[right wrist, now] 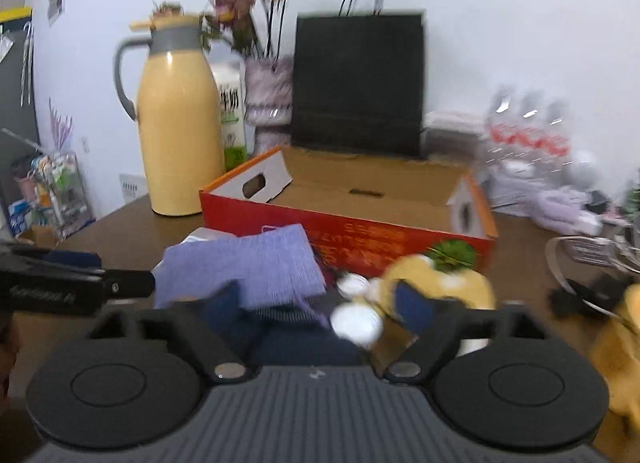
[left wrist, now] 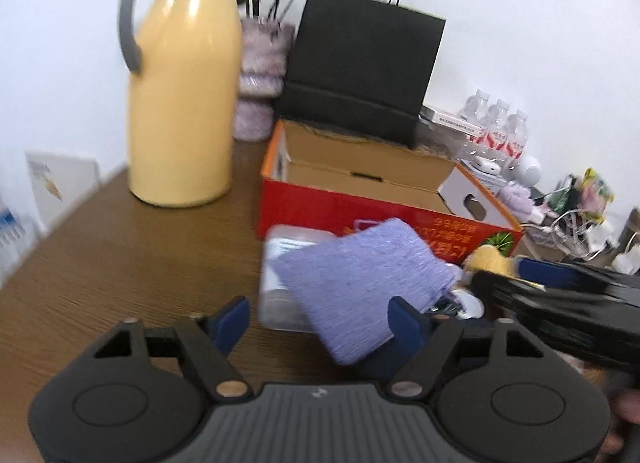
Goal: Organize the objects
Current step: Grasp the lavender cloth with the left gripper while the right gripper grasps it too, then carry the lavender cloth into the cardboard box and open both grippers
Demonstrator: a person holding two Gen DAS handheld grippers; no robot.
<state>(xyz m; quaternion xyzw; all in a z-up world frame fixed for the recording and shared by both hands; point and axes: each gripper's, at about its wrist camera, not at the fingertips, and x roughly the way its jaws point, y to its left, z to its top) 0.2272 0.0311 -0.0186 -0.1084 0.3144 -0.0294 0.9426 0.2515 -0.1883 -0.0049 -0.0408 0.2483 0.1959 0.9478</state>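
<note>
On a brown tabletop (left wrist: 120,263), near an open red box (left wrist: 360,215), both grippers' jaws stand spread around a lilac cloth (left wrist: 360,287), pinching nothing clearly.

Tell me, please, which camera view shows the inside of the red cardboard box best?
The right wrist view: the red cardboard box lies broadside, so its brown floor and both white end flaps show, though blurred. In the left wrist view the box is angled, and the purple cloth covers part of its front wall.
</note>
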